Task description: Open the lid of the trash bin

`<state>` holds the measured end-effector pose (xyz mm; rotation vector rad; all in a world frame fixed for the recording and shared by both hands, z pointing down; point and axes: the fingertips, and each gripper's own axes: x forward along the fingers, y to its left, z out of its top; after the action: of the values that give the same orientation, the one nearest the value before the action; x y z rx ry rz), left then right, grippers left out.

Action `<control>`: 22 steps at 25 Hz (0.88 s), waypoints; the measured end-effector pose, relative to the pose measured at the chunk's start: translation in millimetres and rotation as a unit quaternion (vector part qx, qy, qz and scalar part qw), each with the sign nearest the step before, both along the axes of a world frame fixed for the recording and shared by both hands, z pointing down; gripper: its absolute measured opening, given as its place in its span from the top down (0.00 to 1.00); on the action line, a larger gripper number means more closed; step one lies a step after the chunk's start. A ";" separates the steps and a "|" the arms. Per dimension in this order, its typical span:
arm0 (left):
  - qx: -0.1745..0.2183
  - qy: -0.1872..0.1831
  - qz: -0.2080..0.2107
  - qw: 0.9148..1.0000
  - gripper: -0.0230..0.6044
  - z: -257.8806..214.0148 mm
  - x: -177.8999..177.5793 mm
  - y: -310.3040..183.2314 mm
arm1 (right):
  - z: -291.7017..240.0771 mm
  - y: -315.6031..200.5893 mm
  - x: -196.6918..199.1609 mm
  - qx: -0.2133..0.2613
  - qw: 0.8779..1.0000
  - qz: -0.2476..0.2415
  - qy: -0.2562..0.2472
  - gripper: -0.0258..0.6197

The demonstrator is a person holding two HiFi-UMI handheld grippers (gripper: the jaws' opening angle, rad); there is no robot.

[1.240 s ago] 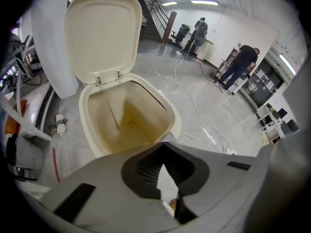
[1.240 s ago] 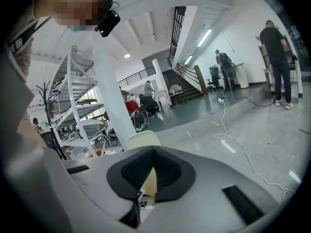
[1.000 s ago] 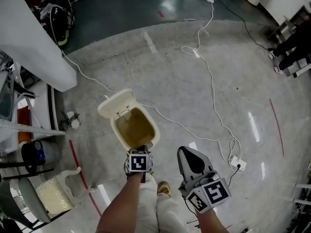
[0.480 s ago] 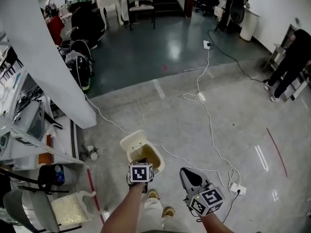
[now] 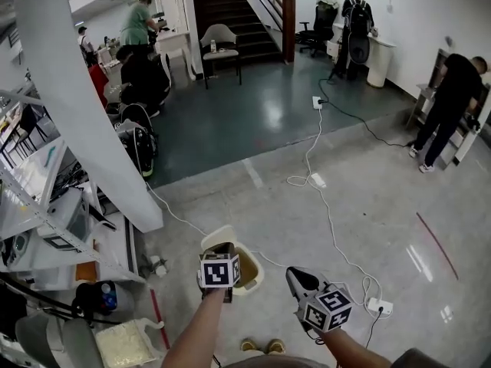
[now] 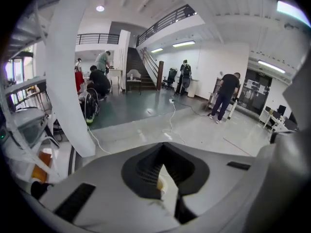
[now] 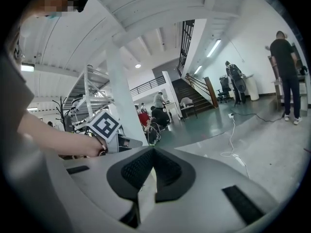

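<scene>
On the floor, the trash bin (image 5: 252, 276) stood with its lid (image 5: 217, 238) up and a brownish interior; the left hand-held gripper (image 5: 224, 249) and the right hand-held gripper (image 5: 298, 277) were both pressed together, holding nothing.

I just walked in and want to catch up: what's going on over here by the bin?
A person stands over a small cream trash bin on the floor, with a gripper in each hand. Its lid is flipped back, so the bin is open. The left gripper is held over the bin, jaws together on nothing. The right gripper is off to the side, also shut and empty.
</scene>
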<state>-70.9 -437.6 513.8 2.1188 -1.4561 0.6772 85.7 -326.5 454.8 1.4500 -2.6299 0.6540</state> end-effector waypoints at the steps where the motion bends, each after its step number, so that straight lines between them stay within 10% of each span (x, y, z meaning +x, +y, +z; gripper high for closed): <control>1: 0.015 -0.002 0.005 1.000 0.96 -12.8 -1.2 5.7 | -2.8 3.8 -1.8 0.000 1.000 0.001 -0.001 0.91; 22: 0.237 0.019 0.062 0.969 0.96 -132.9 -3.9 147.1 | -62.0 50.3 -22.8 0.091 0.995 0.021 0.023 0.91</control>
<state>-74.7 -290.6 380.9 2.5817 -1.5965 0.3480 63.0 -276.2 392.8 1.5513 -2.6910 0.3877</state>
